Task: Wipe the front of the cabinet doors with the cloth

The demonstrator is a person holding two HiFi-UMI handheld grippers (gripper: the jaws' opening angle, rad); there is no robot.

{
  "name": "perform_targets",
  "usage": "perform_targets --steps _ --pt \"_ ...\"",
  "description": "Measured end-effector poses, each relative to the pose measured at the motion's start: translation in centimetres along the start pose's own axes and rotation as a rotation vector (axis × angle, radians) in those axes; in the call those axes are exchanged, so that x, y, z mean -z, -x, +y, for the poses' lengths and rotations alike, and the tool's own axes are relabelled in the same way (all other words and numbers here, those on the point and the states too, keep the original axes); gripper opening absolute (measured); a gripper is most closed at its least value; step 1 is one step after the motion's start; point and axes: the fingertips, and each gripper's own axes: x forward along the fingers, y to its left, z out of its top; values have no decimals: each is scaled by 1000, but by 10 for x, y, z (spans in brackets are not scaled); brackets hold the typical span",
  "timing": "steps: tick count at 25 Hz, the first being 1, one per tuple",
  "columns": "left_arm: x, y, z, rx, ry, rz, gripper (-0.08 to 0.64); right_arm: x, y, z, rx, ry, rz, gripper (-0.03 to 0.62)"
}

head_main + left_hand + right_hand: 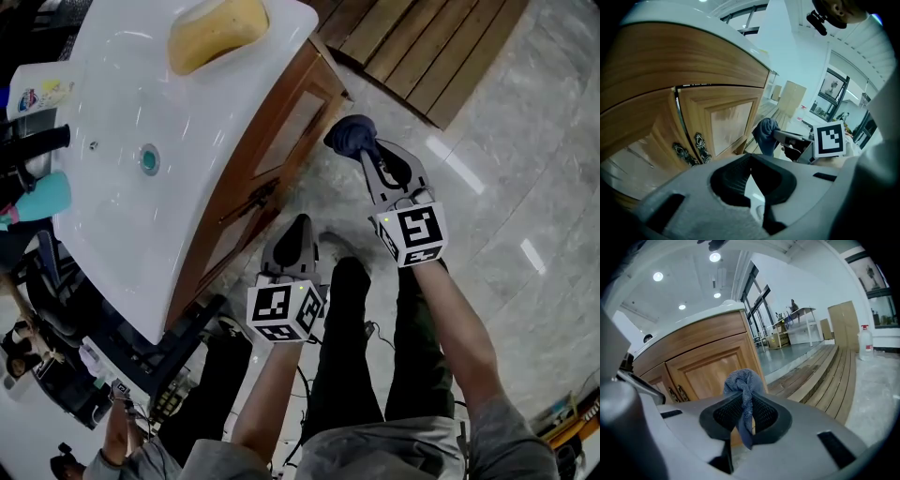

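Note:
A wooden cabinet stands under a white sink top, its two doors carrying dark ornate handles. A dark blue cloth is bunched at the tips of my right gripper, which is shut on it and hangs just off the right-hand door. In the right gripper view the cloth hangs down between the jaws of the right gripper. My left gripper is lower, in front of the left door, shut and empty. The left gripper view shows its jaws closed, with the cloth beyond.
The white sink top carries a yellow sponge and juts out above the doors. Wooden decking lies beyond the cabinet on a marble floor. Bottles and clutter sit at the left; my legs stand below.

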Motion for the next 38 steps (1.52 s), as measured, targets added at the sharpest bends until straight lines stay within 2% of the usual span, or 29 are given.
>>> perform_targets --steps 12,23,30,38 --pt "17 22 26 -21 -9 -24 6 57 14 66 -66 -30 62 53" --pt "30 24 50 -19 -21 -17 6 102 -12 119 -125 -58 120 54" --pt "34 20 62 -10 -34 -9 6 125 -33 137 -149 -63 150 54" --pt "39 17 75 -10 -36 -1 6 133 -53 145 -160 -56 157 54"
